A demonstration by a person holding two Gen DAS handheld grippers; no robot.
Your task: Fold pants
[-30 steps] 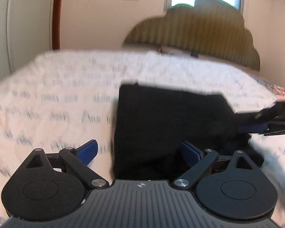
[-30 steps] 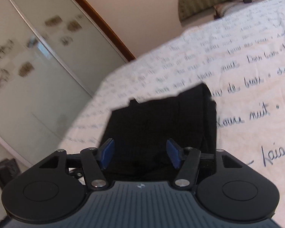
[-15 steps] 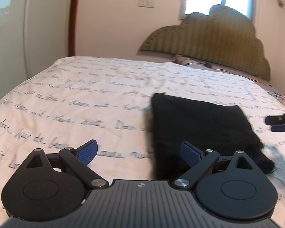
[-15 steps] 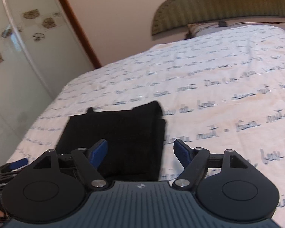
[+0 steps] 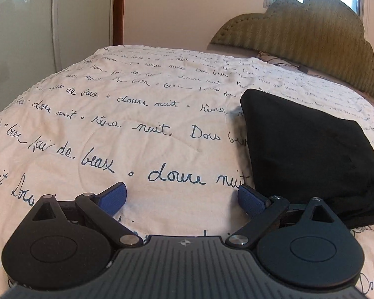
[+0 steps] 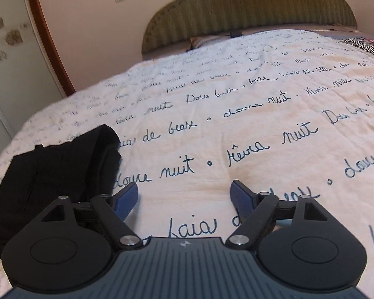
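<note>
Black pants [image 5: 309,154] lie folded into a compact stack on the white bedspread, at the right of the left wrist view. The same pants [image 6: 54,174] sit at the lower left of the right wrist view. My left gripper [image 5: 182,199] is open over bare bedspread, its right pad just left of the stack's near corner. My right gripper [image 6: 184,196] is off to the right of the stack, its jaws opening with only bedspread between them. Neither gripper touches the pants.
A white bedspread [image 5: 142,129] with dark script covers the whole bed. An olive padded headboard [image 6: 249,5] stands at the far end with a pillow edge below it. A glass wardrobe door [image 5: 25,37] and wooden frame are on the left. A patterned cloth [image 6: 361,43] lies far right.
Both grippers swung away from the pants: the left one leftwards, the right one rightwards. The right jaws spread wider and no longer frame the stack. The other gripper has left the left wrist view.
</note>
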